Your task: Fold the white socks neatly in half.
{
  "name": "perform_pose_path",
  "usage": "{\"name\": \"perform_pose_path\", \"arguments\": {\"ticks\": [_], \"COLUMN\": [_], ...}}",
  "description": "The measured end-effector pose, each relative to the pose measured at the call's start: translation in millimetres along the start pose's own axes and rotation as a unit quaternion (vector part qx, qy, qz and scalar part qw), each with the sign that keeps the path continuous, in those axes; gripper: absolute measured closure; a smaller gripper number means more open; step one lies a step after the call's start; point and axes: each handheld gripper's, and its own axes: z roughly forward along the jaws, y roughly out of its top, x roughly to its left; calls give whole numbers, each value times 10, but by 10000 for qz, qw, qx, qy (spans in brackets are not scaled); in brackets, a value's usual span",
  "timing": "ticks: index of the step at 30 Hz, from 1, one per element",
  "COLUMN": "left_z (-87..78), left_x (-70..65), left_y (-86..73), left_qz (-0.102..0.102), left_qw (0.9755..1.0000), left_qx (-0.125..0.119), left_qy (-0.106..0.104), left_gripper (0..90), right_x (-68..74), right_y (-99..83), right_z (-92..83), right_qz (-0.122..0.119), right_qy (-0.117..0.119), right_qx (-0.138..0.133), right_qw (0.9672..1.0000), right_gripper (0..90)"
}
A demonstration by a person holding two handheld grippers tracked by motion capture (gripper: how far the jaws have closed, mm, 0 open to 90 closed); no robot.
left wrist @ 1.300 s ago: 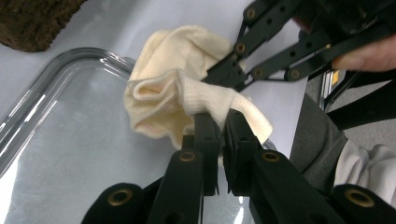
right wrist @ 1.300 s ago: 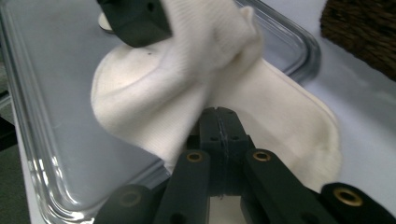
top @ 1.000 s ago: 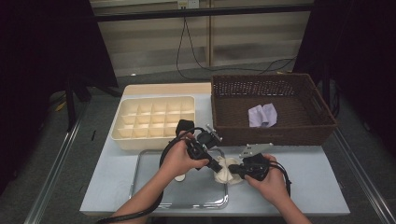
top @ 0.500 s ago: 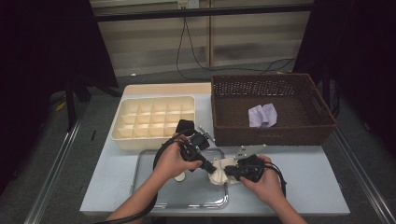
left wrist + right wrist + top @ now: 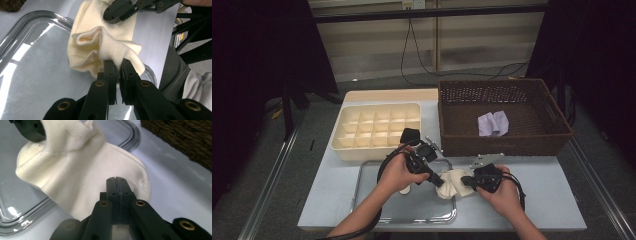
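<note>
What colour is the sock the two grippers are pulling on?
The sock is cream, a pale off-white knit. It shows best in the right gripper view.

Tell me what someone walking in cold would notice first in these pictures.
First, the cream sock at the right edge of the metal tray near the front of the table, with the left gripper and the right gripper each pinched shut on it from opposite sides. Behind stand a cream divided box on the left and a dark wicker basket holding a lilac cloth on the right.

One sock [image 5: 453, 183] — one tray [image 5: 377, 212], one basket [image 5: 562, 134]
</note>
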Motion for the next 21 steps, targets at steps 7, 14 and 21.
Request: {"name": "perform_pose_path", "arguments": {"ticks": [7,14,21], "left_z": [7,7,7], "left_x": [-1,1,0], "left_y": [17,14,18], "left_qz": [52,56,48], "left_qw": [10000,10000,10000], "left_qx": [4,8,23], "left_qy": [-12,-14,9], "left_gripper": [850,850,850], "right_x": [-22,-83,-234], "right_y": [4,68,-67], "right_z": [-29,-174,-100], "right_qz": [44,296,705], "right_qy": [-108,-394,-457], "right_qx": [-16,-387,-190], "right_qw": [9999,9980,9963], "right_gripper": [859,661,639]}}
